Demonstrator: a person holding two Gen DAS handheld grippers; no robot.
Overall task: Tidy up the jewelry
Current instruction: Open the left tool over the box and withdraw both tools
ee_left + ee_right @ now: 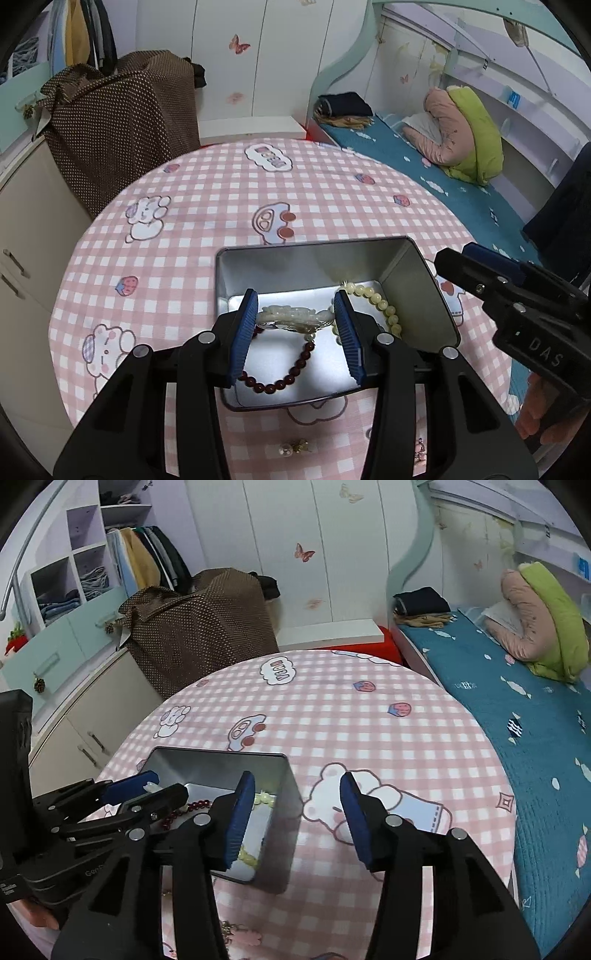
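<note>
A silver metal tin (317,258) stands open on the pink checked tablecloth; it also shows in the right wrist view (284,786). In it lie a dark red bead bracelet (291,369) and a cream bead bracelet (384,306). My left gripper (295,314) hangs over the tin with its blue pads shut on a pale carved jade bangle (291,315). My right gripper (297,786) is open and empty, just right of the tin, its left finger over the tin's right wall. The left gripper also shows in the right wrist view (147,788).
A small pearl earring (295,447) lies on the cloth near the table's front edge, below the tin. A round table edge (491,746) borders a bed with a blue cover on the right. A brown dotted bag (118,122) and cabinets stand behind left.
</note>
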